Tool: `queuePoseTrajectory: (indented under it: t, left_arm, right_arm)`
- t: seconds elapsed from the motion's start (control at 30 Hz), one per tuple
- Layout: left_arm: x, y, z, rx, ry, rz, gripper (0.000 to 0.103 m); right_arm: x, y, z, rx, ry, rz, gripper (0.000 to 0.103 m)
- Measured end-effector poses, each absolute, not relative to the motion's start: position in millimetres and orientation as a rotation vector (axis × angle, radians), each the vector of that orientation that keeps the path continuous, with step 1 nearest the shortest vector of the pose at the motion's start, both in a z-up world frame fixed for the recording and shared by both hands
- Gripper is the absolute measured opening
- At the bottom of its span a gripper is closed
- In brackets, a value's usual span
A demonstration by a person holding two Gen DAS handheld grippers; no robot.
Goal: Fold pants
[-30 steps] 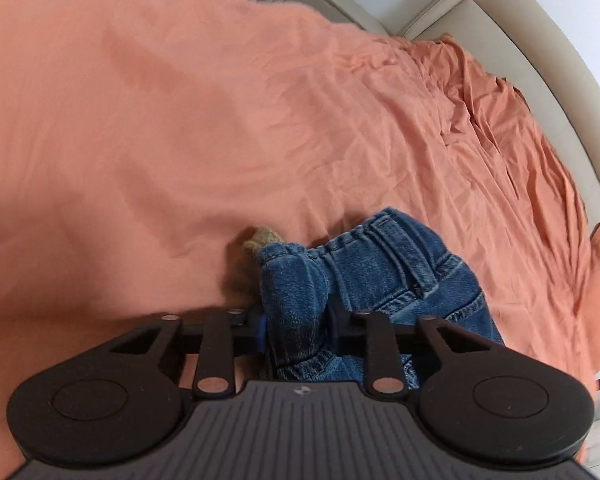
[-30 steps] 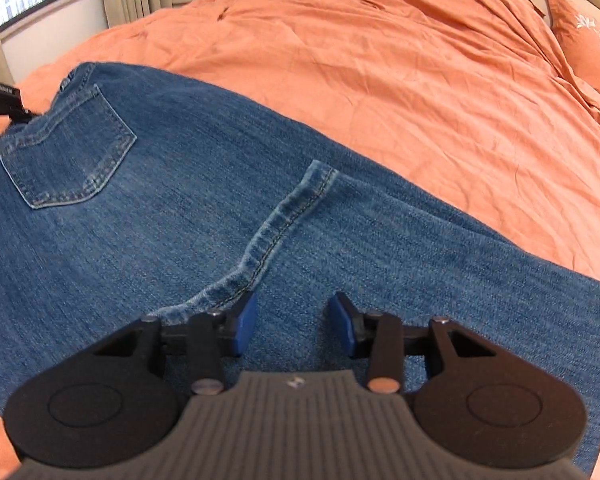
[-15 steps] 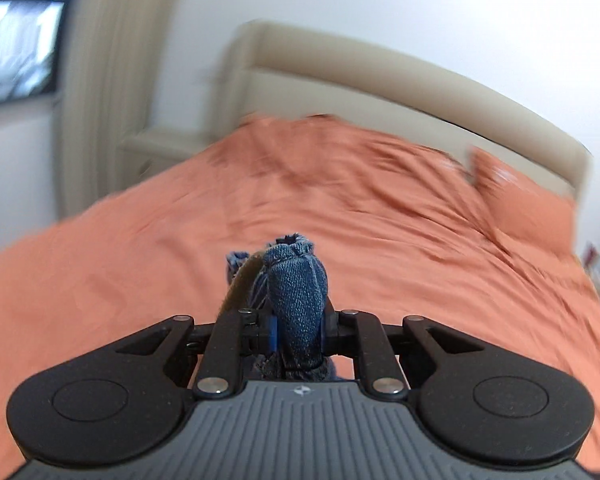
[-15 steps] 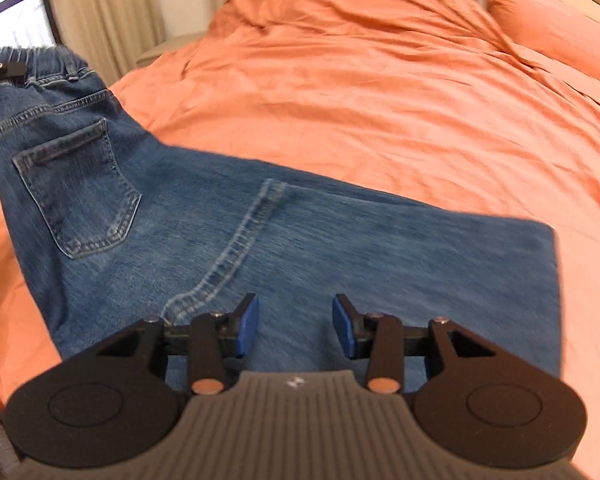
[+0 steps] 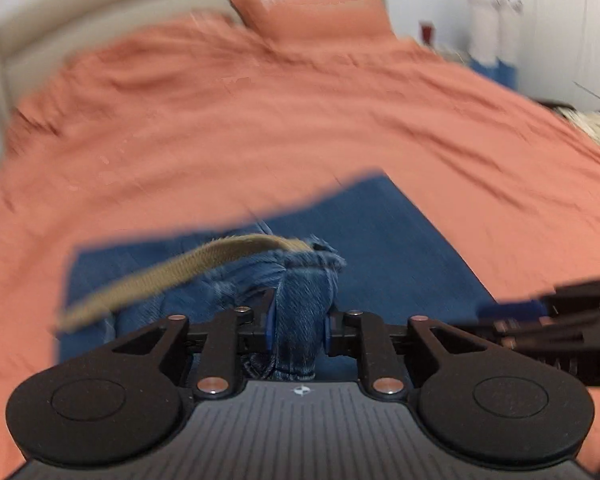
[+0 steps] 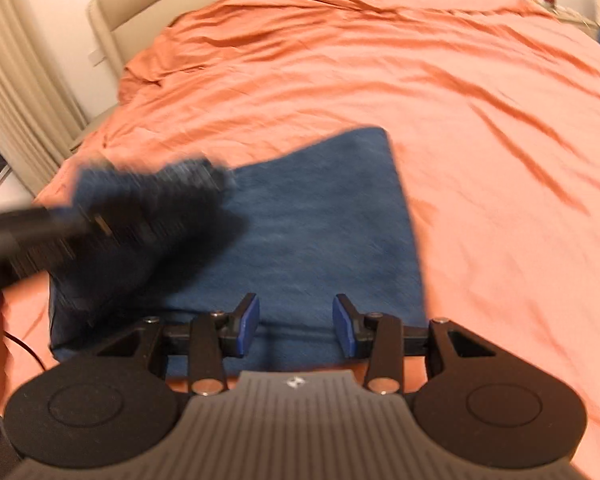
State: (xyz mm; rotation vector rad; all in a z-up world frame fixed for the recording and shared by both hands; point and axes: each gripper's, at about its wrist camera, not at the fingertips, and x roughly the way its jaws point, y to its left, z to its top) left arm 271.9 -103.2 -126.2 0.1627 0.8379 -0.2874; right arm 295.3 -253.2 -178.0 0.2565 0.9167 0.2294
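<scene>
The blue denim pants (image 6: 320,232) lie on the orange bed, their legs stretched away from me. My left gripper (image 5: 298,328) is shut on the bunched waistband (image 5: 304,300), with a tan drawstring (image 5: 172,276) trailing to the left. It holds the waistband above the leg part (image 5: 380,232). In the right wrist view the left gripper (image 6: 140,216) is a dark blur over the pants' left side. My right gripper (image 6: 296,326) is open and empty, hovering over the near edge of the pants. It also shows at the right edge of the left wrist view (image 5: 540,316).
The orange bedspread (image 6: 420,80) covers the whole bed. An orange pillow (image 5: 308,12) and a beige headboard (image 6: 148,8) are at the far end. Curtains (image 6: 20,92) hang on the left. A cable (image 6: 24,352) lies at the near left.
My left gripper has lifted the waistband and swung it over the legs toward the right, so the pants are now doubled. The right gripper has stayed open near the pants' near edge.
</scene>
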Motion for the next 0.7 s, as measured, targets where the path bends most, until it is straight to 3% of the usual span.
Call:
queuePoseTrajectory:
  t: [0.07, 0.1, 0.17, 0.43, 0.7]
  left_arm:
    - [272.6, -97.2, -135.0, 0.106, 0.868, -0.327, 0.041]
    - [273.8, -91.8, -134.2, 0.072, 0.874, -0.349, 0.055]
    - [277.1, -78.9, -127.3, -0.005, 0.895, -0.408, 0.064]
    - [284.2, -22.4, -79.3, -0.077, 0.804, -0.389, 0.070]
    - [304.5, 55.5, -88.5, -0.124, 0.770, -0.110, 0.070]
  right_arm:
    - [290.4, -261.8, -181.9, 0.264, 0.924, 0.228, 0.038]
    - [288.9, -263.4, -182.9, 0.264, 0.927, 0.232, 0.038]
    - [288.0, -265.4, -183.1, 0.261, 0.923, 0.244, 0.038]
    - [317.2, -248.6, -162.6, 0.317, 0.851, 0.364, 0.038]
    - [417.4, -209.3, -180.3, 0.497, 0.937, 0.441, 0.047]
